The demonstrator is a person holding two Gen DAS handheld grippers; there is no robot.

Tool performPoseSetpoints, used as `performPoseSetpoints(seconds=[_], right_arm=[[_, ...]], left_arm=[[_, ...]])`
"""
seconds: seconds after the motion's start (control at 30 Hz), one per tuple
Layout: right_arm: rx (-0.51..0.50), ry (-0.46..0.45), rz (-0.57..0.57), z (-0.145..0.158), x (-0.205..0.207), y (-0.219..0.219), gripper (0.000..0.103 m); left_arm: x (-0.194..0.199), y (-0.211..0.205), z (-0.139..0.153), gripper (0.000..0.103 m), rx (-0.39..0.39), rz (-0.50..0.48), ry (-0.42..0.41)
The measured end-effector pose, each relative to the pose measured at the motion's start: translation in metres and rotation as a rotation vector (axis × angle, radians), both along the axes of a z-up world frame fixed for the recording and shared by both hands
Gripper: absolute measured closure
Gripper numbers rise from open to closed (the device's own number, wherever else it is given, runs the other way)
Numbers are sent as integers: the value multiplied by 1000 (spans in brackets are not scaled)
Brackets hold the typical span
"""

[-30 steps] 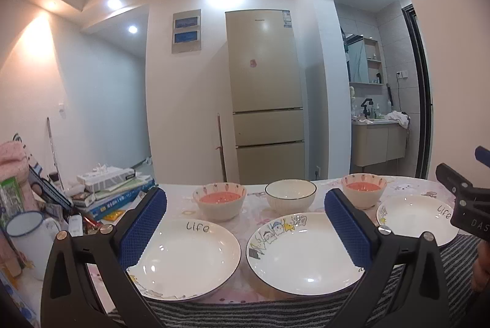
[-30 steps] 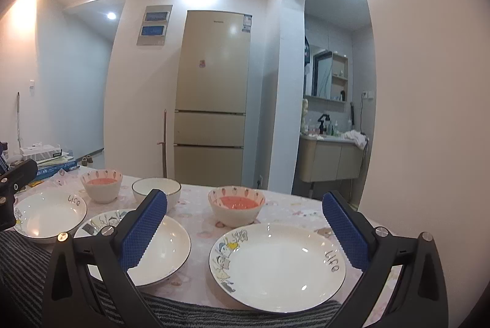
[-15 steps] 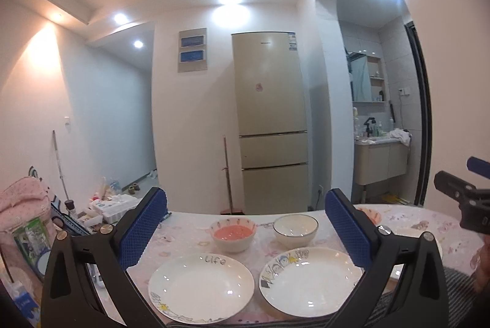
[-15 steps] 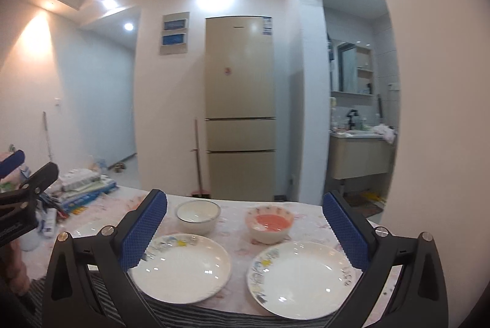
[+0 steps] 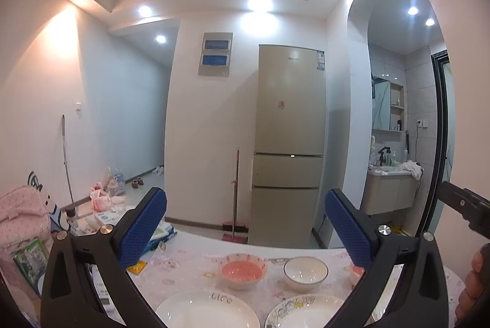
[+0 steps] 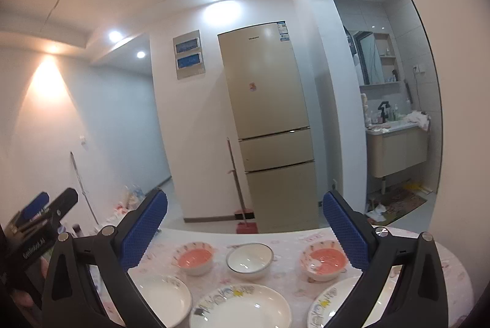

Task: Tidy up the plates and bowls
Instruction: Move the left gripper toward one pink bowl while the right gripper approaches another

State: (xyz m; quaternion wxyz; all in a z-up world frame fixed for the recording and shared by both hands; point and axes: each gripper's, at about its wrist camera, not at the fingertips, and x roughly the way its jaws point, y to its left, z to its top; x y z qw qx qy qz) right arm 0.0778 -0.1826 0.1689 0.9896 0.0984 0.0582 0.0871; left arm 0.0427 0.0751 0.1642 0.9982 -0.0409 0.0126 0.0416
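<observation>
On the pink flowered tablecloth (image 6: 284, 282) stand a row of three bowls: a pink-lined bowl (image 6: 196, 257), a white bowl (image 6: 249, 260) and a second pink-lined bowl (image 6: 324, 262). In front of them lie three white plates: a left plate (image 6: 162, 297), a cartoon plate (image 6: 242, 311) and a right plate (image 6: 337, 306). My right gripper (image 6: 245, 228) hangs open above them, holding nothing. My left gripper (image 5: 245, 230) is also open and empty, above the "Life" plate (image 5: 208, 311), the cartoon plate (image 5: 306, 312), a pink bowl (image 5: 243, 269) and the white bowl (image 5: 305, 271).
A pink bag (image 5: 21, 217), packets and stacked books (image 5: 159, 236) crowd the table's left end. Beyond the far edge stand a tall fridge (image 5: 289, 144) and a broom (image 5: 235, 193). A washbasin cabinet (image 6: 398, 150) sits through the arch at right.
Both grippers have risen and drawn back from the table, so the dishes now sit smaller and lower in both views. The jaws stay open and no dish has moved.
</observation>
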Motion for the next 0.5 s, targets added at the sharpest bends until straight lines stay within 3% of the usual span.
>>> performPoseSetpoints(seconds=[0.3, 0.5], right_arm=[[16, -99, 20, 48, 26, 27, 0], [112, -103, 22, 73, 63, 39, 0]], left_arm=[[23, 8, 43, 0, 40, 24, -8], [59, 23, 63, 0, -7, 56, 11]])
